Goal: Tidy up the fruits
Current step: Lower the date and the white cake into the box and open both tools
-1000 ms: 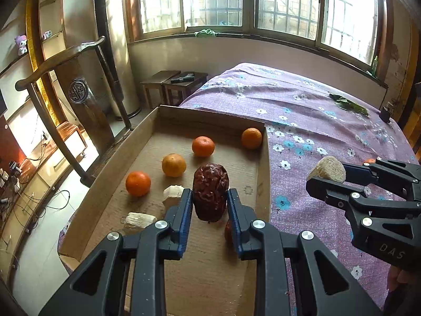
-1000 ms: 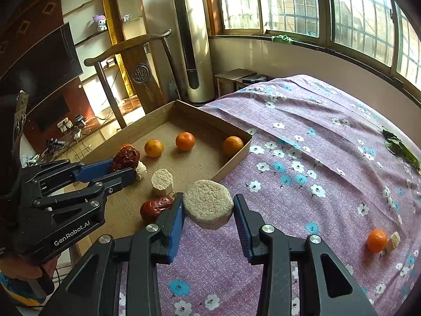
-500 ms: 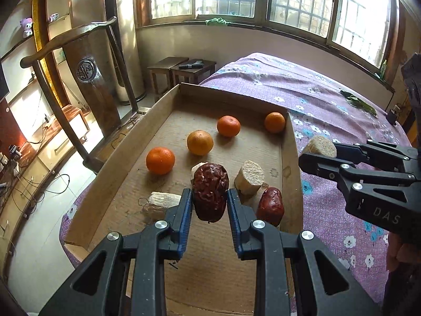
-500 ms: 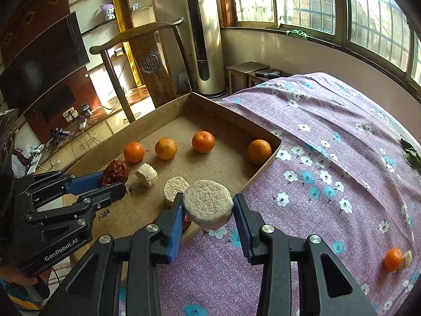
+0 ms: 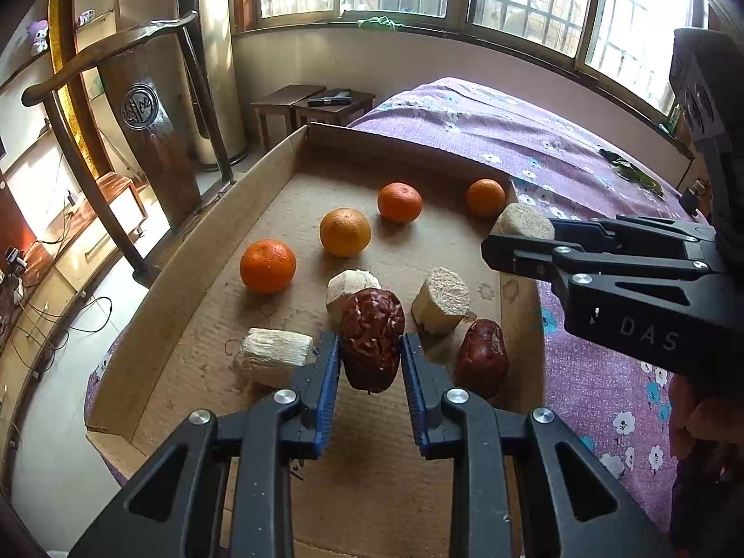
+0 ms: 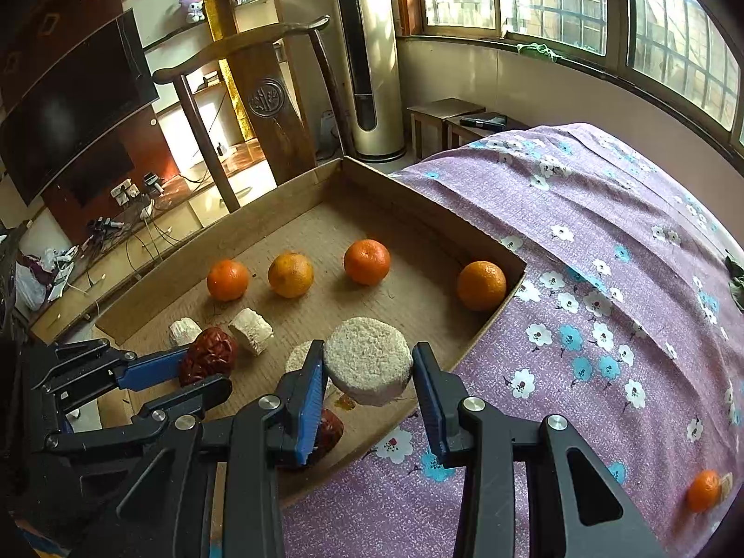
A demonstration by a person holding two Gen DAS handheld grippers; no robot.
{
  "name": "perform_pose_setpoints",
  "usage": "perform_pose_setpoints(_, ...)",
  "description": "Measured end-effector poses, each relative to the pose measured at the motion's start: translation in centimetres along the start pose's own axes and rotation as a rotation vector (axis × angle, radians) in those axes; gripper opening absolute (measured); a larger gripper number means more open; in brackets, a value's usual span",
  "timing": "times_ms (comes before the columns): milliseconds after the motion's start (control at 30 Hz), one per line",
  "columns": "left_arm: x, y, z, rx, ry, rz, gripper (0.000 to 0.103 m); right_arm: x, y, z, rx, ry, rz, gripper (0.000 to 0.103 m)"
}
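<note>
My left gripper (image 5: 369, 358) is shut on a wrinkled dark red date (image 5: 370, 335), held just above the floor of a cardboard tray (image 5: 195, 242). My right gripper (image 6: 367, 374) is shut on a pale round corn-cob slice (image 6: 368, 360) over the tray's right rim. In the tray lie several oranges (image 5: 268, 265), white cob pieces (image 5: 274, 355) and a second red date (image 5: 481, 355). From the left wrist view the right gripper (image 5: 516, 244) comes in from the right with its slice (image 5: 523, 221). The left gripper (image 6: 204, 362) shows at the lower left of the right wrist view.
The tray lies on a bed with a purple flowered cover (image 6: 604, 279). One more orange (image 6: 704, 490) with a pale piece beside it sits on the cover at the far right. A wooden chair (image 5: 139, 107) stands left of the tray, small stools (image 5: 321, 104) behind it.
Both grippers have moved in over the tray with their loads, the left one sinking toward the tray floor. More of the tray's contents, including the second date, have come into view.
</note>
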State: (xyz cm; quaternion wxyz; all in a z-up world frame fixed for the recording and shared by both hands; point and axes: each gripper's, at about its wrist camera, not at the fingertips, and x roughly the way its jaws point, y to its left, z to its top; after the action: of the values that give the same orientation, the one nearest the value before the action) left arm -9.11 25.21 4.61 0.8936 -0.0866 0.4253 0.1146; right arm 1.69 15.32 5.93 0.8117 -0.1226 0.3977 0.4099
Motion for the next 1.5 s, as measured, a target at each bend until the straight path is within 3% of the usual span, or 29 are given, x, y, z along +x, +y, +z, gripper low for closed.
perform_pose_setpoints(1067, 2.6, -0.3, 0.4, -0.001, 0.074, -0.005, 0.026, 7.2, -1.0, 2.7, -0.004, 0.078, -0.002, 0.042)
perform_pose_setpoints(1133, 2.6, -0.4, 0.4, 0.003, 0.072, 0.004, 0.034, 7.3, -1.0, 2.5, -0.011, 0.079, -0.005, 0.042)
perform_pose_setpoints(1200, 2.5, -0.3, 0.5, -0.011, 0.075, -0.008, 0.061, 7.2, -0.8, 2.3, -0.016, 0.079, 0.000, 0.046)
perform_pose_setpoints(1300, 2.0, 0.0, 0.6, -0.033, 0.056, -0.020, 0.080, 6.5, -0.6, 2.2, -0.004, 0.070, 0.012, 0.053)
perform_pose_setpoints(1500, 1.8, 0.0, 0.5, -0.032, 0.055, 0.005, 0.080, 3.4, -0.7, 1.8, 0.007, 0.015, -0.002, 0.056)
